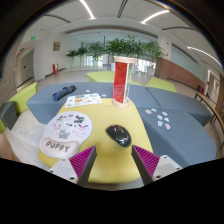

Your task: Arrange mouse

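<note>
A black computer mouse (119, 134) lies on the yellow middle part of the table (100, 115), just ahead of my fingers and a little right of their midline. My gripper (114, 163) is open, with nothing between the magenta pads (83, 160). The mouse is apart from both fingers. A white round mouse mat (63, 136) printed with dogs and the word PUPPY lies to the left of the mouse, ahead of the left finger.
A red and clear upright box (122, 82) stands beyond the mouse. A paper sheet (84, 99) and a dark object (64, 92) lie at the far left. Small white pieces (163, 121) lie on the grey part at the right. Plants (120, 47) stand far behind.
</note>
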`<state>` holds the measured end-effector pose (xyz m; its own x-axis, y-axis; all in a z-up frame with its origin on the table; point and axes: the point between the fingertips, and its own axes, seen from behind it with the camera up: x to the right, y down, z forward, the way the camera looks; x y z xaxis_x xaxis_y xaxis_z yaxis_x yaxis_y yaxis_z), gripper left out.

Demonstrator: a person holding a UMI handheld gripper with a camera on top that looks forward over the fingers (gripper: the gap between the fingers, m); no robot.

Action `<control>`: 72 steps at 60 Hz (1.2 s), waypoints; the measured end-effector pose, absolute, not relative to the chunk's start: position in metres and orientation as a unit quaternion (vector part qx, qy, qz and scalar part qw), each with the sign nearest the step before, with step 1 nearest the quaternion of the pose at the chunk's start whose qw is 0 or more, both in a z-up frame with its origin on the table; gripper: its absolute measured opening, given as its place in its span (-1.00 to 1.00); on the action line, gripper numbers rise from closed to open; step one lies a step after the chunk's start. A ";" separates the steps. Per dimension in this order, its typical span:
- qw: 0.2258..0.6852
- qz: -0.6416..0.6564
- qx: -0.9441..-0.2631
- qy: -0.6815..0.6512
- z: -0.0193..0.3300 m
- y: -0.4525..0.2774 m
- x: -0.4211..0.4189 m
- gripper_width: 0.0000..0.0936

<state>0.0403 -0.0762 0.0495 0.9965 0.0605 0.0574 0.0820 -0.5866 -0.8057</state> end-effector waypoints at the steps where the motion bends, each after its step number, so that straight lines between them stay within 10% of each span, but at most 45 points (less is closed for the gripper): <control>1: 0.452 -0.014 -0.891 -0.039 0.045 -0.070 0.045 0.68; 28: 0.463 0.021 -0.886 0.004 -0.010 0.054 0.086 0.59; 43: 0.455 0.010 -0.888 0.065 -0.012 0.059 0.098 0.00; 61: 0.558 0.066 -0.827 0.002 0.148 0.061 -0.050 -0.12; 72: 0.504 0.077 -0.860 -0.017 0.071 0.056 -0.132 -0.13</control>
